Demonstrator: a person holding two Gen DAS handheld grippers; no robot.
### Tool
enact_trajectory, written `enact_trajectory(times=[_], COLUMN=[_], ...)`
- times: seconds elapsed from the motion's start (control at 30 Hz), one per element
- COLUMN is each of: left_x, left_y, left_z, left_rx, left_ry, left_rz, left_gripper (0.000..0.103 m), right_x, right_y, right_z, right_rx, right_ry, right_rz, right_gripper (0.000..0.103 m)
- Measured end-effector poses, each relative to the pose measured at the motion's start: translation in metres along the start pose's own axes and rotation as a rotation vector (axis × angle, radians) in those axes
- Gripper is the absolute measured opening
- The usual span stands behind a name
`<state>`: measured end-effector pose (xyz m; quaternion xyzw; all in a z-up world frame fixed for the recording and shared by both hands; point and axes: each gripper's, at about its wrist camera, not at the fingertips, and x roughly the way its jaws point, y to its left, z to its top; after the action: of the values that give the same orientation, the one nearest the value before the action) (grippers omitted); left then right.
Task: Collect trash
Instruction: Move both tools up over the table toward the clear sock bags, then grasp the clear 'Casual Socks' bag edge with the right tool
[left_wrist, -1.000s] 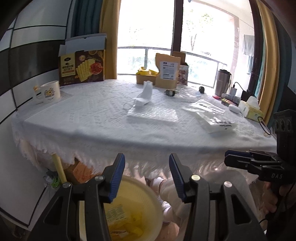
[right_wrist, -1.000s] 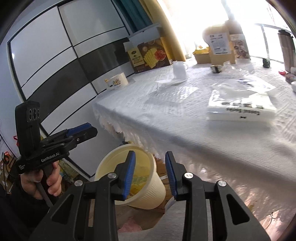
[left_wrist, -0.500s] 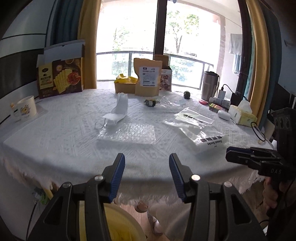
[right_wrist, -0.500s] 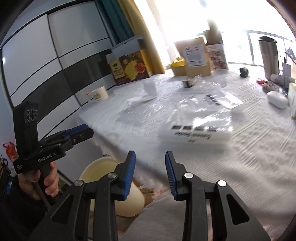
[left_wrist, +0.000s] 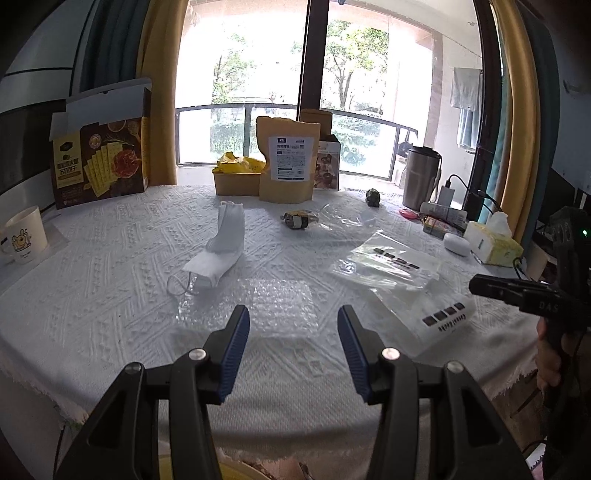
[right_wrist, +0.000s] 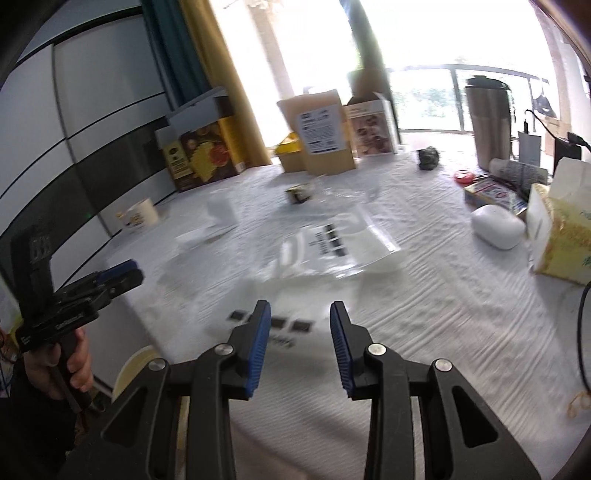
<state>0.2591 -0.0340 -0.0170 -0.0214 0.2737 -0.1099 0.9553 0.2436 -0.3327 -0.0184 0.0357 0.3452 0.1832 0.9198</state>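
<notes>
clear bubble wrap: lies flat on the white tablecloth, just ahead of the left gripper, in line with the gap between the two blue pads; the pads do not touch it.
white face mask: lies beyond the bubble wrap to the left, one end bent upward, the ear loop on the cloth.
clear bag with black labels: near the table edge, to the right of the left gripper; in the right wrist view the same bag lies directly in front of the right gripper, its black squares between and just beyond the pads.
second clear bag: farther on the table, partly under or beside the first one; i cannot tell if they overlap.
small dark wrapper: in the middle of the table, well apart from both grippers.
left gripper: jaws wide apart, nothing between them.
right gripper: jaws parted a little less, holding nothing; whether the pads touch the bag, i cannot tell, the picture is blurred.
yellow bin: only its rim shows below the table edge, left of the right gripper.
back of table: cracker box, brown pouch, mug, steel tumbler, tissue box.
</notes>
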Motion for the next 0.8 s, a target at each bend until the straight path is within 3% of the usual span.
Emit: enact_trajectory(times=[0.07,0.3,0.5,0.63,0.8], left_x=[0.008,0.03,0.039,0.042,0.042], left_y=[0.004,0.027,0.038,0.04,0.043], left_z=[0.002,0.011,0.017,0.016,0.01], left_rx=[-0.007,-0.057,-0.075,-0.084,-0.109], left_ry=[-0.003,-0.004,-0.018,-0.019,-0.012], left_rz=[0.001,0.029,0.027,0.019,0.007], left_gripper=[0.05,0.05,0.05,0.05,0.05], right_x=[0.006,0.034,0.063,0.085,0.084], right_y=[-0.01,-0.04,-0.044,-0.051,-0.045], right_z=[0.007,0.035,0.058,0.057,0.058], right_rx=[0.02,0.076,0.014,0.048,0.025], right_ry=[0.0,0.045,0.117,0.211,0.209], right_rz=[-0.031,-0.071,-0.117,-0.097,-0.111], right_gripper=[0.045,0.045,0.045,0.045,0.042])
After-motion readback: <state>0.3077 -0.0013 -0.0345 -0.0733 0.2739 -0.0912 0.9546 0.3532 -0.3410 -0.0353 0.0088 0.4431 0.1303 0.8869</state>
